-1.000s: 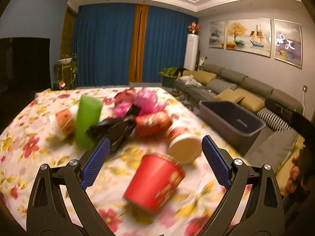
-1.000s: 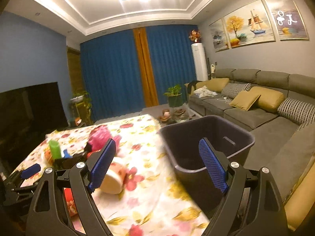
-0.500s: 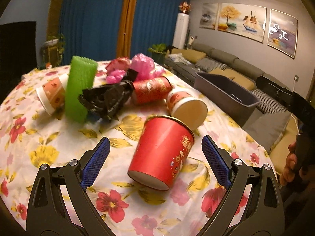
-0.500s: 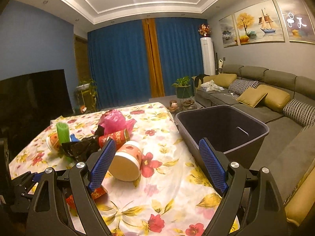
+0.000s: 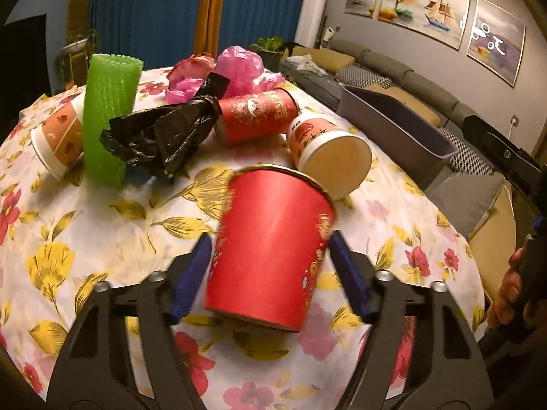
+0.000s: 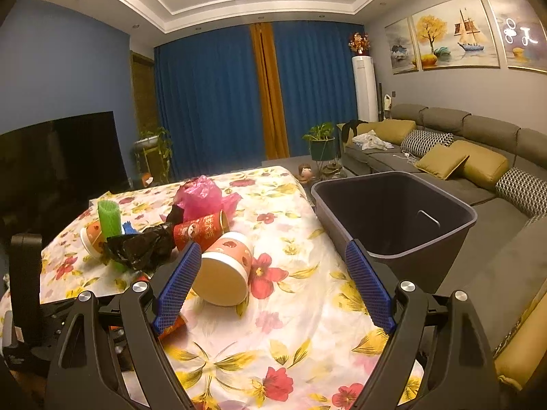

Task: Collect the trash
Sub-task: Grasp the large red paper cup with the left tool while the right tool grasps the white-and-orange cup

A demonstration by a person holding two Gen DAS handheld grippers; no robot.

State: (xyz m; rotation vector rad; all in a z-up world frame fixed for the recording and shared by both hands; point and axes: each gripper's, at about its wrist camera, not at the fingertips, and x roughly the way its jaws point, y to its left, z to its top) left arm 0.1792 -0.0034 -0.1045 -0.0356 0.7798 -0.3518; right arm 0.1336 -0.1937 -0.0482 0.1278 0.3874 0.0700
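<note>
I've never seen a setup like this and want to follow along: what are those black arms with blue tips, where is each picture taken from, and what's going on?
No robot here: a person holds a two-finger gripper in each hand, each with a camera looking along its blue fingers. In the left camera's picture, the left gripper has closed around a red paper cup lying on the flowered tablecloth. Behind it lie more trash: a black bag, a green mesh sleeve, a pink bag and other cups. In the right camera's picture, the right gripper is open and empty, above the table beside the grey bin.
</note>
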